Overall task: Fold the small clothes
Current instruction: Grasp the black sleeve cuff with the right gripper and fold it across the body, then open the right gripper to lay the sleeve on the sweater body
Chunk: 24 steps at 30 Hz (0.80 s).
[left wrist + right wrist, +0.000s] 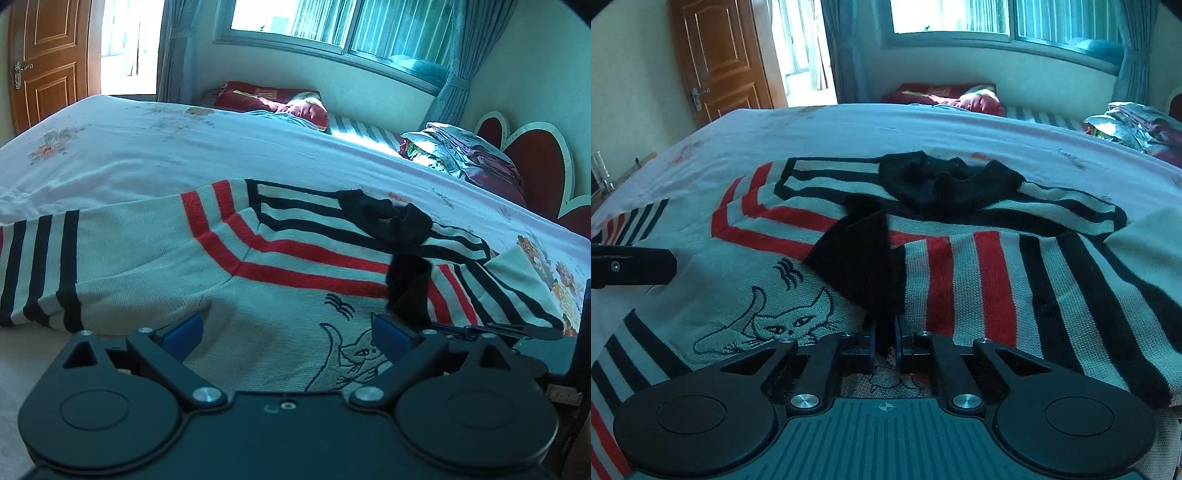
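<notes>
A white knit sweater (155, 258) with red and black stripes and an embroidered cat lies spread on the bed; it also shows in the right wrist view (979, 266). Its black collar (945, 181) lies at the far side. My right gripper (885, 332) is shut on a black strip of the sweater's edge (860, 258) and holds it up over the cat. That strip shows in the left wrist view (408, 291) beside the right gripper's finger (498, 328). My left gripper (288, 332) is open, its blue pads (183, 332) resting just over the sweater's lower body.
The bed has a white floral sheet (147, 147). Red pillows (273, 99) and a pile of folded bedding (465, 151) lie at the far side by a red headboard (535, 158). A wooden door (720, 59) and a curtained window (997, 18) are behind.
</notes>
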Each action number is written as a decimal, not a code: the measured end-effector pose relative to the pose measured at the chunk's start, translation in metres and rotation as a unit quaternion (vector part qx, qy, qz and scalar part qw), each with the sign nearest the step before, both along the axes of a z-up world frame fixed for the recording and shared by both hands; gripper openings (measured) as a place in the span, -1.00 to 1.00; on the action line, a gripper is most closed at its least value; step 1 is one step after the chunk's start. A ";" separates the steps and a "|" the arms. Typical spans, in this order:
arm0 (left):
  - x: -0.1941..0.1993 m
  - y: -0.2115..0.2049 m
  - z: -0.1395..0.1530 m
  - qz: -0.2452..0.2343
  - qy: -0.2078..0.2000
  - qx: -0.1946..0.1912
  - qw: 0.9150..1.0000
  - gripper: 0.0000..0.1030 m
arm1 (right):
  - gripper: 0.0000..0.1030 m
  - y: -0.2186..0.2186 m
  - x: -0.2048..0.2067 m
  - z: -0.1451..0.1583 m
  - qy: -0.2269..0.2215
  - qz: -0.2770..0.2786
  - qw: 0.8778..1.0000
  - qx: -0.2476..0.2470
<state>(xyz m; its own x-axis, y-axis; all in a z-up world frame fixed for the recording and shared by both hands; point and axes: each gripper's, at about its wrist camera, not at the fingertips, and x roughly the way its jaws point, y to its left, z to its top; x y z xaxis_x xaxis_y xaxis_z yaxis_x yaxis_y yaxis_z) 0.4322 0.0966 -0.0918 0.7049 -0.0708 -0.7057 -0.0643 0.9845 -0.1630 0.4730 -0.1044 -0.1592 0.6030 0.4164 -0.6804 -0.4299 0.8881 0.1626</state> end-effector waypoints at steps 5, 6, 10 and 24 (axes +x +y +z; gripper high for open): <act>0.013 -0.017 -0.009 -0.032 0.000 -0.046 0.998 0.81 | -0.52 -0.019 -0.011 0.018 -0.014 -0.013 0.999 0.032; 0.019 -0.022 -0.014 -0.038 0.005 -0.060 0.997 0.74 | -0.52 -0.028 -0.013 0.024 -0.021 -0.026 0.999 0.040; 0.040 -0.039 -0.037 -0.059 0.032 -0.111 0.992 0.50 | -0.52 -0.071 -0.028 0.043 -0.045 -0.086 0.994 0.052; 0.075 -0.053 -0.046 -0.069 0.015 -0.121 0.990 -0.82 | -0.52 -0.179 -0.065 0.015 0.013 -0.221 0.975 0.024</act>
<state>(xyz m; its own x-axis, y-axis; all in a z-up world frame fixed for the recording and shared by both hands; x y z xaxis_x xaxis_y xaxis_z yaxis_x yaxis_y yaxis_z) 0.5075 0.0437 -0.1373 0.6557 -0.3350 -0.6767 0.0597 0.9164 -0.3959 0.4085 -0.2829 -0.1438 0.7129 0.1522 -0.6845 -0.0023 0.9767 0.2147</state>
